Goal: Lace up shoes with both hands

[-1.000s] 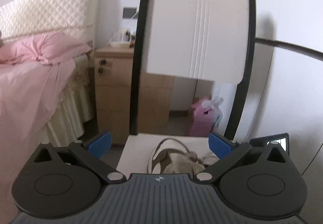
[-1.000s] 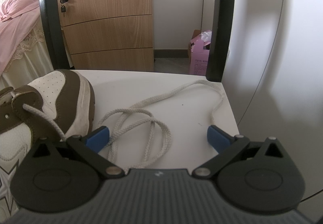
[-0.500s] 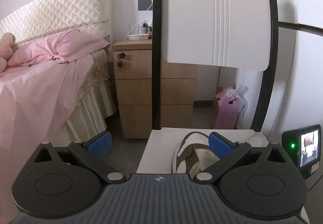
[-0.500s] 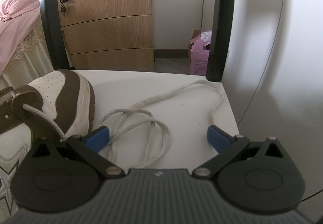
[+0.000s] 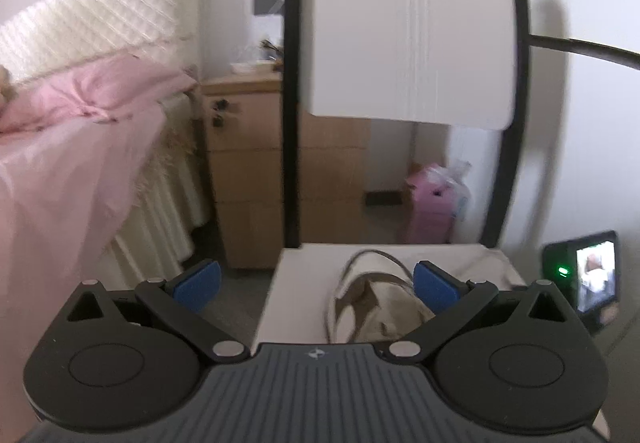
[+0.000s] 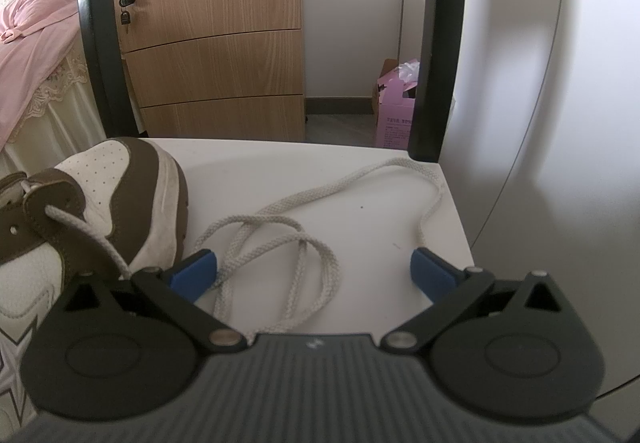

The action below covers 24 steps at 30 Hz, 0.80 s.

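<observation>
A brown-and-white shoe (image 6: 120, 195) lies on the white chair seat (image 6: 360, 179), toe toward the chair back. Its off-white lace (image 6: 288, 235) runs from an eyelet and lies in loose loops on the seat. My right gripper (image 6: 314, 269) is open and empty, low over the seat, with the lace loops between its blue fingertips. In the left wrist view the shoe (image 5: 376, 303) shows from behind on the seat (image 5: 296, 267). My left gripper (image 5: 316, 281) is open and empty, held above and behind the shoe.
The chair back (image 5: 408, 27) with black posts (image 6: 96, 43) rises past the seat. A wooden drawer cabinet (image 6: 216, 55), a bed with pink bedding (image 5: 68, 147) and a pink box (image 6: 394, 111) stand beyond. A small lit screen (image 5: 596, 275) sits at right.
The left gripper's view has shifted and tilted, with motion blur; the shoe stays low between its fingers. The right gripper, shoe and lace have not moved.
</observation>
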### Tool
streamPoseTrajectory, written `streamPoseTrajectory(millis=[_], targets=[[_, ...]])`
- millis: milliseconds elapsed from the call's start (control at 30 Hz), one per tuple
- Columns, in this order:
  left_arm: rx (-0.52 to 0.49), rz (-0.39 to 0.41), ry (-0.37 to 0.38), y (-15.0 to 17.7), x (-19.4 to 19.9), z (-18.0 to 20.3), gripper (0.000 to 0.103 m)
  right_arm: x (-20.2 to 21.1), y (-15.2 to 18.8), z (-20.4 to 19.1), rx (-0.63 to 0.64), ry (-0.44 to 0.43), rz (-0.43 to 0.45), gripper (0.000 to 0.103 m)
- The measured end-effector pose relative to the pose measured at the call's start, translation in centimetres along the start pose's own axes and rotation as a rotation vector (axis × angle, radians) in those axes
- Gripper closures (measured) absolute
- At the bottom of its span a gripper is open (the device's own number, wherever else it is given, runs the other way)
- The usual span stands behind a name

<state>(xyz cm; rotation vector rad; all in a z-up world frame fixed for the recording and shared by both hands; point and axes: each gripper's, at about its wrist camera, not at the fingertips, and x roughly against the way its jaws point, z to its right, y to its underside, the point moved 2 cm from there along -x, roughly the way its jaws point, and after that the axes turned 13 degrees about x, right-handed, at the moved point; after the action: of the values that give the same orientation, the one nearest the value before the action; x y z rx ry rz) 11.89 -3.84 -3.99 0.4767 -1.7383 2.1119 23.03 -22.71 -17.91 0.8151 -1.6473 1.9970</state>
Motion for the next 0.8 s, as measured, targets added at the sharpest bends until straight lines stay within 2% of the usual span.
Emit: streamPoseTrajectory(millis=[167,333,467,633,800], targets=[[0.003,-0.065,0.048,-0.7,0.1,-1.1,0.0,0.0,0.0,0.0,0.0,0.0,0.0,0.0],[0.028,-0.056,0.141,-0.5,0.7,-1.5,0.0,0.0,0.0,0.0,0.0,0.0,0.0,0.0],[0.064,-0.105,0.196,-0.2,0.1,-1.4,0.001,0.0,0.0,0.0,0.0,0.0,0.0,0.0],[0.025,-0.137,0.212,0.4,-0.5,-0.3,0.001,0.0,0.0,0.0,0.0,0.0,0.0,0.0],[-0.036,-0.122,0.23,1.6,-0.8,1.6,0.004,-0.1,0.0,0.0,-0.001,0.001,0.0,0.0]])
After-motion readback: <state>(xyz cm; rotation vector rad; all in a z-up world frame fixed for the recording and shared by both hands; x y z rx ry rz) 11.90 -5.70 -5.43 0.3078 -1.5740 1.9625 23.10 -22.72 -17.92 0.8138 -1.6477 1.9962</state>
